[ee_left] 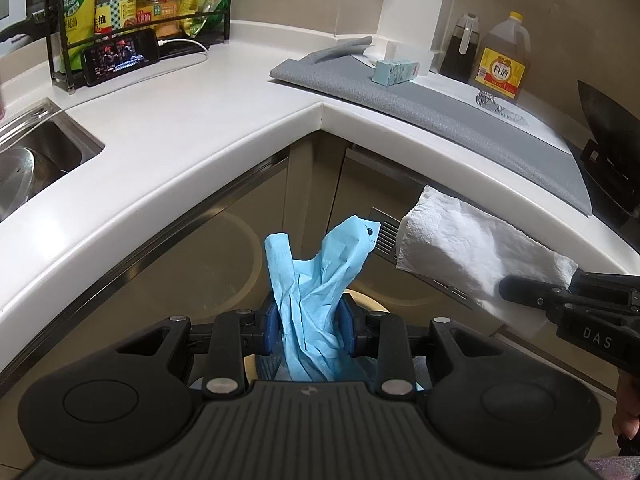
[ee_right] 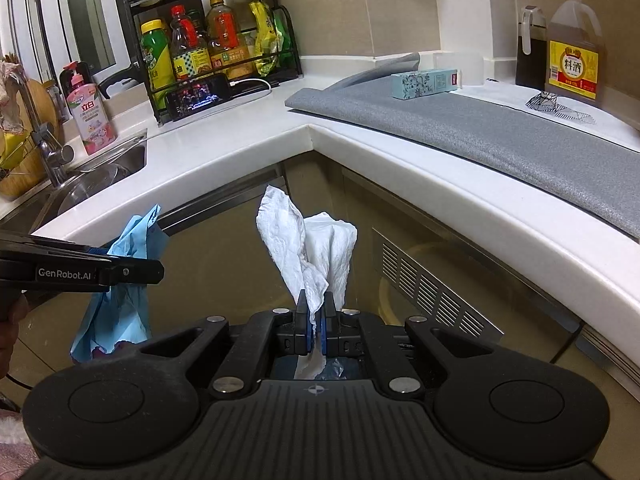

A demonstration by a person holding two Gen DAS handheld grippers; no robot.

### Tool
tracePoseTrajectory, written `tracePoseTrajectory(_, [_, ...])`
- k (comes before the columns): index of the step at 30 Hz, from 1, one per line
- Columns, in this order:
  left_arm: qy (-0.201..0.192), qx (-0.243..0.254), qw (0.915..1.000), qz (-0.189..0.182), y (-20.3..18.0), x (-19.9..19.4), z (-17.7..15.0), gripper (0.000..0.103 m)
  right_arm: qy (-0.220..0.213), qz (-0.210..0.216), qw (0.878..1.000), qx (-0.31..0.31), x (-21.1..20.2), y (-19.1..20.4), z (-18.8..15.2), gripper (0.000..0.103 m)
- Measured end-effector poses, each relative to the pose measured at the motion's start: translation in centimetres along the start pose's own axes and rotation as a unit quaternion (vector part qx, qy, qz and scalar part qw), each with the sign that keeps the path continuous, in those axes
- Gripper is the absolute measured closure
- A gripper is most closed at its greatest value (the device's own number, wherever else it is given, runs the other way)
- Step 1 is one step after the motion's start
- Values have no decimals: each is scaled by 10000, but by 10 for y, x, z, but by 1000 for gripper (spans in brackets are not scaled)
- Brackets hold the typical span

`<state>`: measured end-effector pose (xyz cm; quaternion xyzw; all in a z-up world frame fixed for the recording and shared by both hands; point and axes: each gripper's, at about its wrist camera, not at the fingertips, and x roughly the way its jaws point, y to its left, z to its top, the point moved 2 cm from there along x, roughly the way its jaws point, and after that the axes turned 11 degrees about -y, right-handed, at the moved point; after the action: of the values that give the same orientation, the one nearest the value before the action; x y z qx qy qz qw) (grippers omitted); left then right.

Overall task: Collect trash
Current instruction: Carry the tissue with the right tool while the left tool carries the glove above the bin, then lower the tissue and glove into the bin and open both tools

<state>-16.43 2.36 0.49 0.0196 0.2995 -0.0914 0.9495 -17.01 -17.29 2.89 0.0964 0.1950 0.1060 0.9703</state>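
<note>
Your left claw (ee_left: 310, 326) clamps the blue bag (ee_left: 316, 280); right claw (ee_right: 316, 320) alongside pinches a white paper towel (ee_right: 308, 248).

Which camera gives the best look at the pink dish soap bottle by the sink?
The right wrist view: the pink dish soap bottle stands in full beside the sink, pump and label visible. The left wrist view cuts it off, with at most a pink sliver at the left edge.

"GenRobot.AI" on the left gripper (ee_right: 132, 272), "DAS" on the right gripper (ee_left: 520, 286), "料酒" on the jug (ee_right: 574, 46)
</note>
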Motion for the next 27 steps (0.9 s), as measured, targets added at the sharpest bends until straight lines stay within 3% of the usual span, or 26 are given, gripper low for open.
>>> tracePoseTrajectory(27, [241,-57,9997,27,2,21,-3,69,290,-111,9995,86,22,3,-4,99])
